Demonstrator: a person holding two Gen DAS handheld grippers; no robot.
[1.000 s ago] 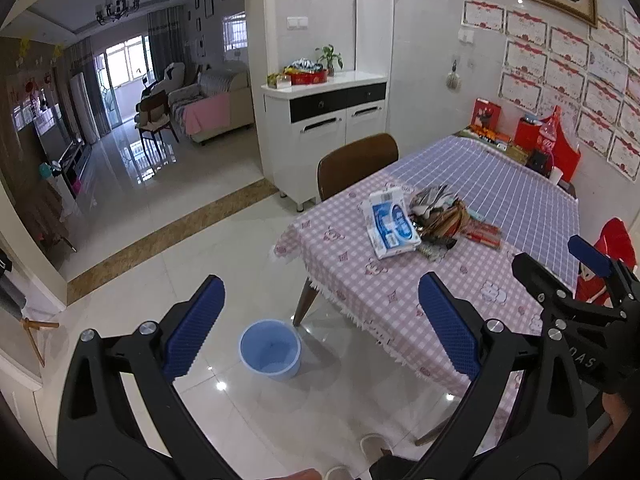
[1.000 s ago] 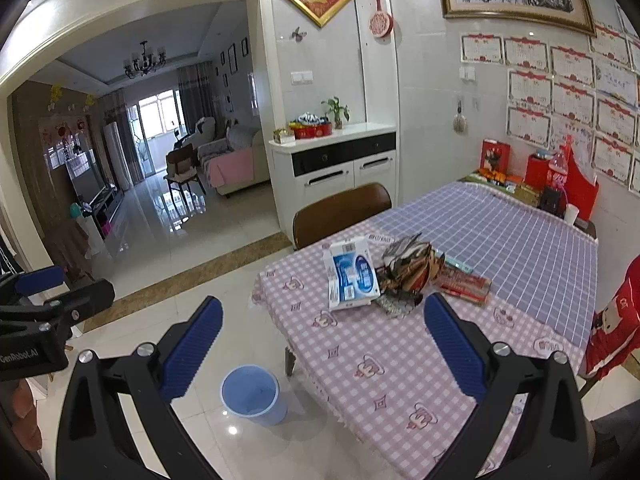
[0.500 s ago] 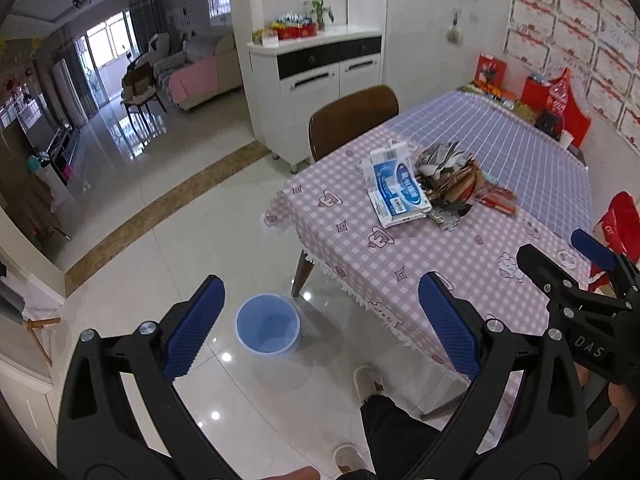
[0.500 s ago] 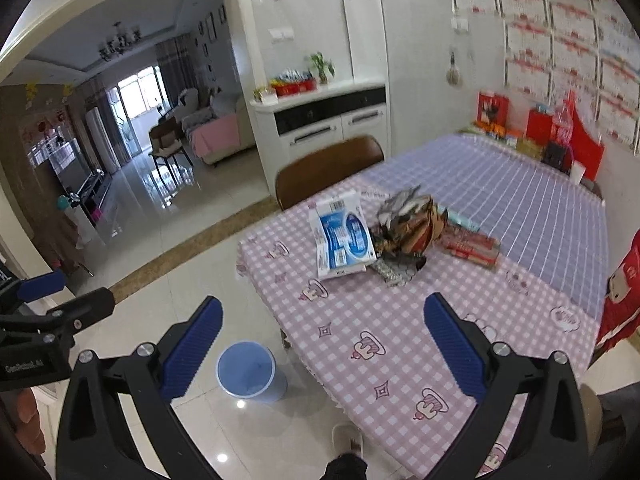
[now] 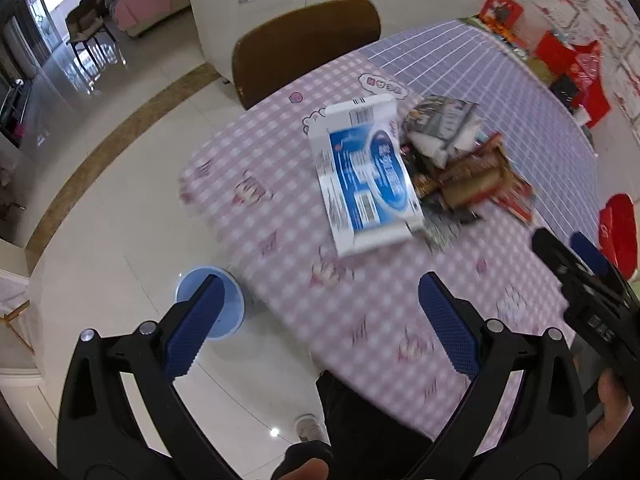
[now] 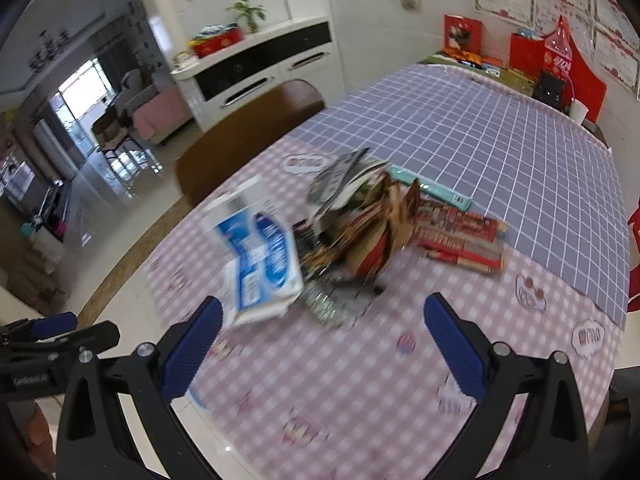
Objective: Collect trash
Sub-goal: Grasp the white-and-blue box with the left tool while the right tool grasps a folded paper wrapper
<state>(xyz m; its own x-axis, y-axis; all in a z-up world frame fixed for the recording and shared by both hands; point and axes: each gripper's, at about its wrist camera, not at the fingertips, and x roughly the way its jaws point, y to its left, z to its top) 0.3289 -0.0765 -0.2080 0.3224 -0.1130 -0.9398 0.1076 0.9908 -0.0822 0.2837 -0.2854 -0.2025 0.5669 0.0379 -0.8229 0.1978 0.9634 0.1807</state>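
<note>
Left gripper (image 5: 320, 320) with jaws spread wide above a pink checked table (image 5: 280, 184). A blue-and-white carton (image 5: 366, 176) lies beside crumpled wrappers (image 5: 460, 160). A blue bin (image 5: 218, 304) stands on the floor.

A family home, in its dining area. A dining table under a pink-and-purple checked tablecloth (image 6: 460, 128) fills the right of the frame, with a brown padded chair (image 5: 304, 44) pushed against it. Behind stands a white sideboard with black drawer fronts (image 6: 264, 76) bearing a potted plant (image 6: 248, 14). At upper left, glossy tiles lead to a lounge with a pink-covered sofa (image 5: 136, 12).
</note>
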